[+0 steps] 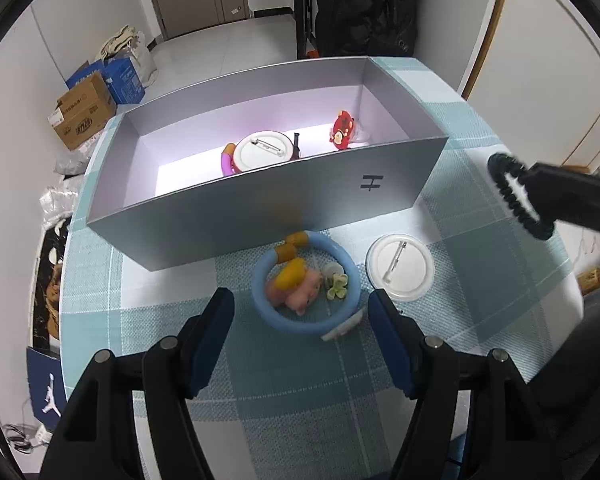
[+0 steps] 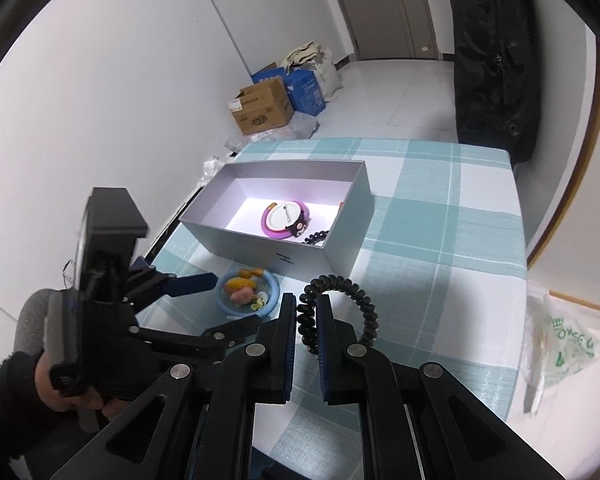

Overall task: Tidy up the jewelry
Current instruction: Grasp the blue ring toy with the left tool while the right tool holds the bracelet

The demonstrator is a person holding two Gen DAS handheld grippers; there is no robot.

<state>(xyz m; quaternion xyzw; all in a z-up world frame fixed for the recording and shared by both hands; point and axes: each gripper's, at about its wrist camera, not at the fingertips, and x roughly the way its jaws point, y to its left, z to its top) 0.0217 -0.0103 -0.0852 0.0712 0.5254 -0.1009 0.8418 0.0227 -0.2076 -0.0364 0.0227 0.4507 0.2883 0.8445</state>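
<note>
The right claw (image 2: 309, 320) is clamped on a black coil bracelet (image 2: 340, 304) short of the grey box (image 1: 260, 216) marked with a black "H"-like logo (image 1: 371, 182), while the left claw (image 1: 300, 308) gapes empty before a blue ring (image 1: 306, 284).

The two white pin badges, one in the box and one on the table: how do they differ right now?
The badge in the grey box sits inside a purple ring; the badge on the tablecloth lies alone, beside the blue ring. The boxed one is partly hidden by the box wall; the other shows fully. Both are round, white, pin side up.
</note>
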